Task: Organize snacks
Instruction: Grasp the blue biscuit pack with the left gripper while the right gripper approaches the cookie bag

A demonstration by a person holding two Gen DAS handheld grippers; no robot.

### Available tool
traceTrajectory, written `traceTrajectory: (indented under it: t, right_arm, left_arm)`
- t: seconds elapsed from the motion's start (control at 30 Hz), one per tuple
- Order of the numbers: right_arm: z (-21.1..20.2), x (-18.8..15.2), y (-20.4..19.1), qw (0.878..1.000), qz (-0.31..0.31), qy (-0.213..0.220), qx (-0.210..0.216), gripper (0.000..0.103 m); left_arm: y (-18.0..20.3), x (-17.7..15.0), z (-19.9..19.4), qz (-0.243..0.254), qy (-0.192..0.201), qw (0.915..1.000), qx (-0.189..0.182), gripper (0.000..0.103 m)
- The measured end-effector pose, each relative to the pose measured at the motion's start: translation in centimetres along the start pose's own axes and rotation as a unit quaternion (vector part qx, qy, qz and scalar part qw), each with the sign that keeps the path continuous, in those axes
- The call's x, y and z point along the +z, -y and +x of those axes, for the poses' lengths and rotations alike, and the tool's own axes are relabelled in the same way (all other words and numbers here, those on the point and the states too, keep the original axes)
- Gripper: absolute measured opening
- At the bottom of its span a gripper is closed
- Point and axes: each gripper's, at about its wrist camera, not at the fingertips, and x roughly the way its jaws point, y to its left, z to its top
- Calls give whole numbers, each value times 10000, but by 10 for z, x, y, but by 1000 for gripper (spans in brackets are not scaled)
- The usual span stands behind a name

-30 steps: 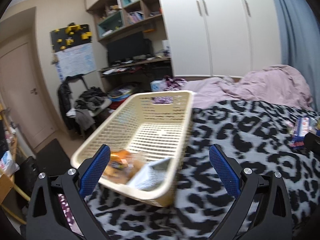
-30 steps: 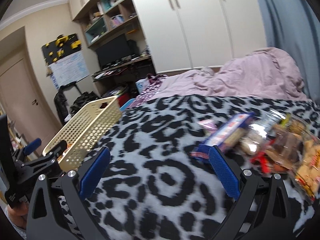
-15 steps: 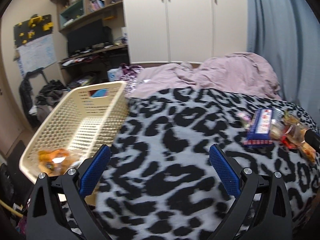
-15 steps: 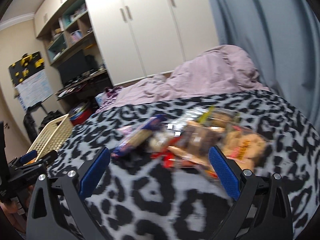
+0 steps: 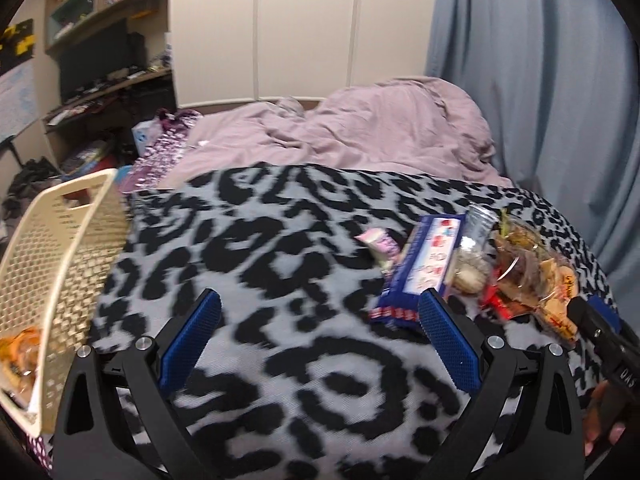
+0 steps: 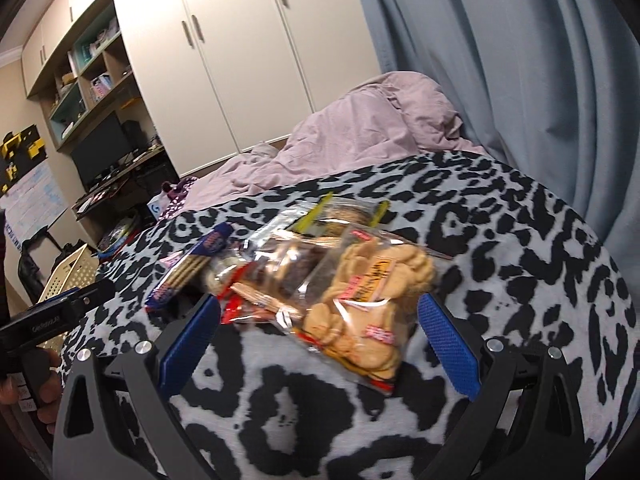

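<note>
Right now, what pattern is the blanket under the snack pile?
Grey with black leopard-style spots; the blanket shows best in the left wrist view.

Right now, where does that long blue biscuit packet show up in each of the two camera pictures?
Left wrist view: the blue biscuit packet lies right of centre on the spotted blanket, just beyond the left gripper's right fingertip.
Right wrist view: the same packet sits left of centre, at the left end of the snack pile.
Shared landmark: the cream basket, at the left in both.
</note>
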Motion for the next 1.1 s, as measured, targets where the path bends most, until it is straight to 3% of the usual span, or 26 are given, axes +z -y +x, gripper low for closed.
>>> traceTrajectory:
  t: [0.4, 0.63, 1.03, 1.1]
  right_arm:
    - [8, 0, 23, 9989, 424, -175, -33, 98]
    - [13, 0, 28, 9985, 506, -212, -31, 98]
    - [19, -1, 31, 9983, 513, -265, -19, 98]
    - [20, -2, 30, 9984, 488, -286, -20, 98]
  left_arm:
    - [27, 16, 50, 79, -456, 9956, -813, 100]
    - [36, 21, 72, 172, -720, 9927, -951, 100]
    - [55, 18, 78, 484, -835, 9863, -1334, 58]
    - [55, 16, 75, 504, -833, 9856, -1381, 55]
